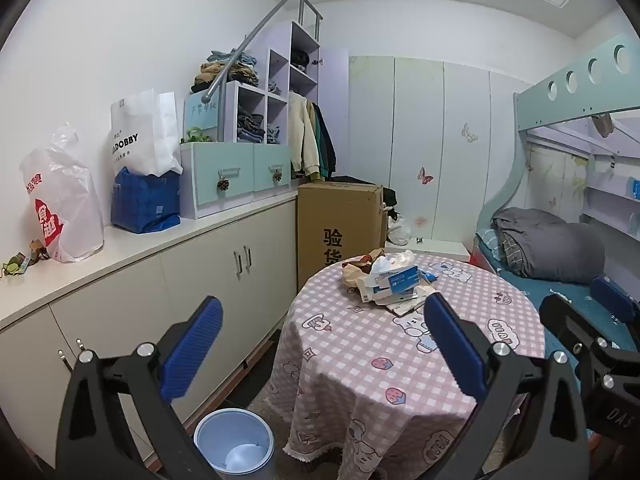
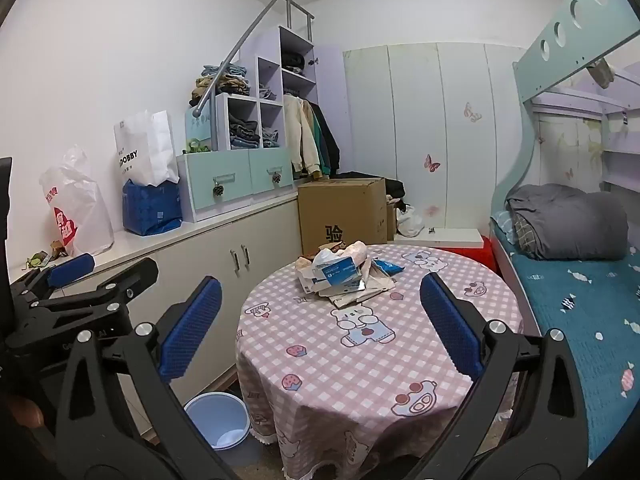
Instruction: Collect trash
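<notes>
A pile of trash (image 1: 394,280) (image 2: 344,276), made of crumpled paper, flattened cardboard, a blue-and-white box and plastic wrappers, lies on the far part of a round table with a pink checked cloth (image 1: 360,360) (image 2: 340,380). A pale blue bin (image 1: 234,440) (image 2: 218,420) with a white scrap inside stands on the floor left of the table. My left gripper (image 1: 324,344) is open and empty, held short of the table. My right gripper (image 2: 320,328) is open and empty above the table's near side. Each gripper shows at the edge of the other's view.
A long white cabinet (image 1: 160,280) runs along the left wall with bags (image 1: 64,208) and drawers on top. A tall cardboard box (image 1: 340,232) stands behind the table. A bunk bed (image 2: 580,280) with grey bedding is on the right.
</notes>
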The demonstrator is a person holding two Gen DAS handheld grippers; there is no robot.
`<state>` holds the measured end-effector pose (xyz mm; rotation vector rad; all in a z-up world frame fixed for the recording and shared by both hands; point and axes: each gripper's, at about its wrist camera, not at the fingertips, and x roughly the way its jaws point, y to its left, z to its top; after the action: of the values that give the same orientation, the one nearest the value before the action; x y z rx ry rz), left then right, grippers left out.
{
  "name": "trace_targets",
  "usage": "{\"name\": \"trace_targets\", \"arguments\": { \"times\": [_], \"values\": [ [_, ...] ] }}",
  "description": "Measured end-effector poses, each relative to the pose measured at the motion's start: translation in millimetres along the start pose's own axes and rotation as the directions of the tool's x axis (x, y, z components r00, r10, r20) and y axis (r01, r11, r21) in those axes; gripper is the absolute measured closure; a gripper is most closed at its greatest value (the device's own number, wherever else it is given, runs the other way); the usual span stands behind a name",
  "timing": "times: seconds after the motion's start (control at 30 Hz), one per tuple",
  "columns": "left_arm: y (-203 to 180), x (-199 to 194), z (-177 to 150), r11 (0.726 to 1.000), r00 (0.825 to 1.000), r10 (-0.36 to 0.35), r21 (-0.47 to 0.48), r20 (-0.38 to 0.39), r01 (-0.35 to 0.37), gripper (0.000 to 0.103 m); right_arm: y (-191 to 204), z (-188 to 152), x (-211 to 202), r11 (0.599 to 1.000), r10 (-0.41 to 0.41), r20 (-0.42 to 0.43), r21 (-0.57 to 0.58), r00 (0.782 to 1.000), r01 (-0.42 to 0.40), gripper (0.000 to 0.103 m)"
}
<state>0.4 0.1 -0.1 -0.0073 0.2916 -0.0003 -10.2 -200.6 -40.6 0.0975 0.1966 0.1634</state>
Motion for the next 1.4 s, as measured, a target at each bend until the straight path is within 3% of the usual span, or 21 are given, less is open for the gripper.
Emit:
{"name": "trace_targets", "arguments": {
  "times": [1.4],
  "values": [
    [5.2,-1.4,-0.4,1.000,1.000,-0.001,0.010,0.001,0.001,0.004,3.3,-7.4,4.5,1.000,0.003,-0.012,0.005,1.000,-0.003,0.006]
  ]
}}
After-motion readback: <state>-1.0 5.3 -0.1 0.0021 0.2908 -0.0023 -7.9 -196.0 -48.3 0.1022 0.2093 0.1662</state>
